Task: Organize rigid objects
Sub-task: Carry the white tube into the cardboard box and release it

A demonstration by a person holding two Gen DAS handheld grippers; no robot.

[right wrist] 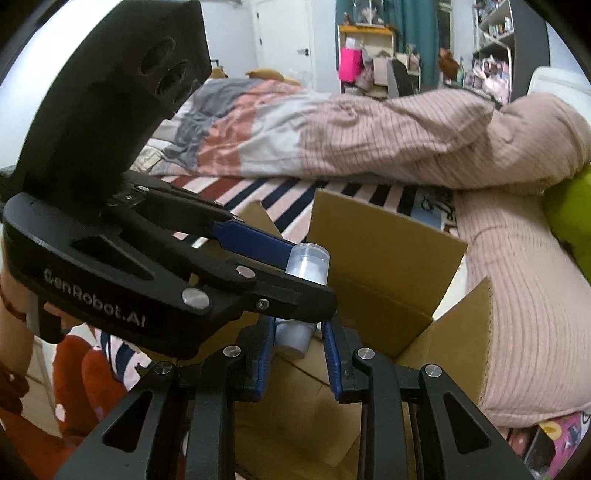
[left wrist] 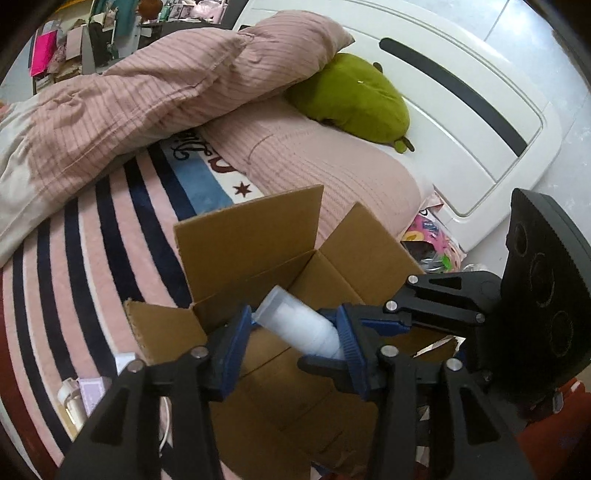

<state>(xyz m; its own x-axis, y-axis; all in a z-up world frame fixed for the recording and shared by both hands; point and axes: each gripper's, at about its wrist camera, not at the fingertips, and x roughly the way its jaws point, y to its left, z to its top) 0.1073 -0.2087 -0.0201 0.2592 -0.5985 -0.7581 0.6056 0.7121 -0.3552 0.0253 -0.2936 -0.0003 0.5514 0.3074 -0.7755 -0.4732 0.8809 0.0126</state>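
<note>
Bottle [left wrist: 299, 325], white and tilted, hangs above my open box [left wrist: 258, 258] on the bed; left gripper [left wrist: 291, 343] clamps it, while right gripper's [right wrist: 297, 354] jaws stand narrowly apart around its bottom end.

White capped bottle [left wrist: 295, 325] tilted above open box [left wrist: 255, 236]

A home bedroom is shown: a bed [left wrist: 110, 236] is covered by a striped blanket, a pink quilt [right wrist: 424, 140] and a green plush toy [left wrist: 354, 96], and cluttered shelves [right wrist: 495, 33] are seen far off.
</note>
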